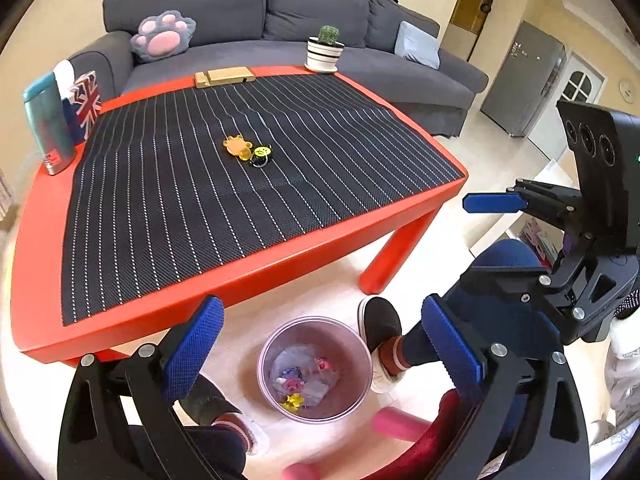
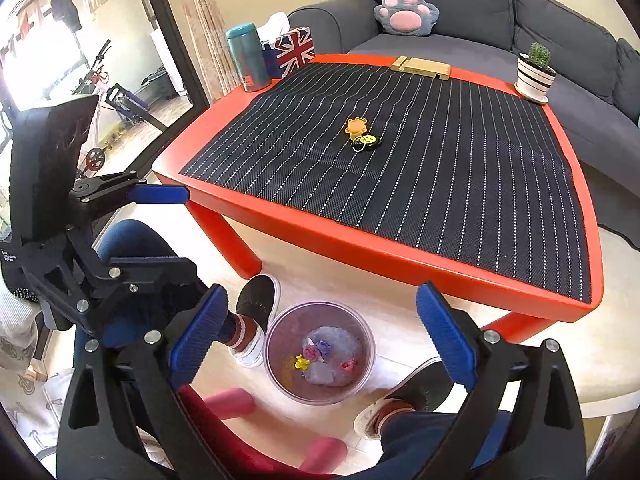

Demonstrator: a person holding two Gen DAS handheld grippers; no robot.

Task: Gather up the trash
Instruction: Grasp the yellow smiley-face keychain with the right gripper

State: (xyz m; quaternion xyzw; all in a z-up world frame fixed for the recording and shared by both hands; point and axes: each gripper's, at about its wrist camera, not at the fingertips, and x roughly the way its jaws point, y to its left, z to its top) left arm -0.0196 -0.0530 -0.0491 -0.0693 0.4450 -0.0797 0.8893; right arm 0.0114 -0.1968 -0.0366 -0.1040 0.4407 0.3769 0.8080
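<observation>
Crumpled trash [image 1: 300,380] fills round translucent bin [image 1: 268,344].

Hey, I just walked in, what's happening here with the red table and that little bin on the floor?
A seated person holds a hand-held gripper in each hand over a small trash bin on the floor between their feet. Both the left hand-held gripper and the right hand-held gripper are open and empty. The bin already contains crumpled wrappers. On the red table, an orange bear-shaped toy and a smiley keyring lie on the striped mat.
</observation>
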